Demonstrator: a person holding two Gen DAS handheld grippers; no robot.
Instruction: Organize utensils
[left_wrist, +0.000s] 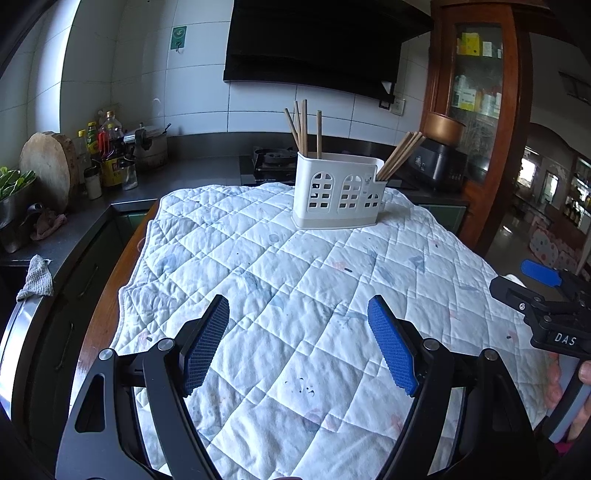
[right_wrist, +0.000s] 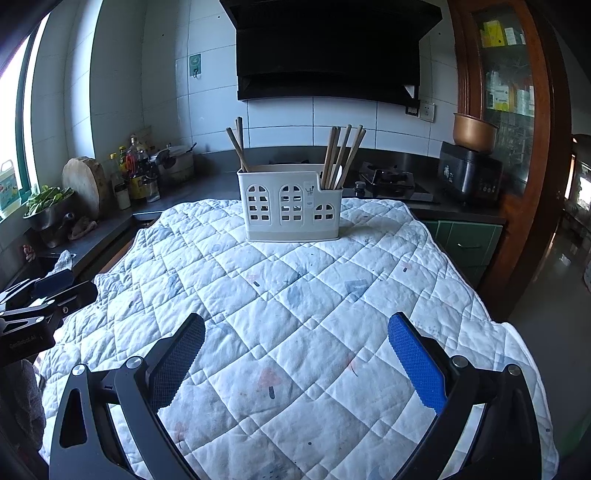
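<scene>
The white quilt (right_wrist: 295, 332) lay bare from the near edge up to the white holder (right_wrist: 291, 206), so a gripper could pass there. Chopsticks (right_wrist: 343, 155) stuck up out of the holder and blocked the way from above. Behind it stood the stove (right_wrist: 391, 181).

Quilted cloth (right_wrist: 295, 314) covers table (left_wrist: 110, 295), bearing caddy (right_wrist: 290, 206).

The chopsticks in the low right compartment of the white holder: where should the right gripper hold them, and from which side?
Probably grip the chopsticks near their free upper ends, coming from above. They lean right, bare above the white holder, whose walls hide their lower parts. The right gripper is open and empty.
</scene>
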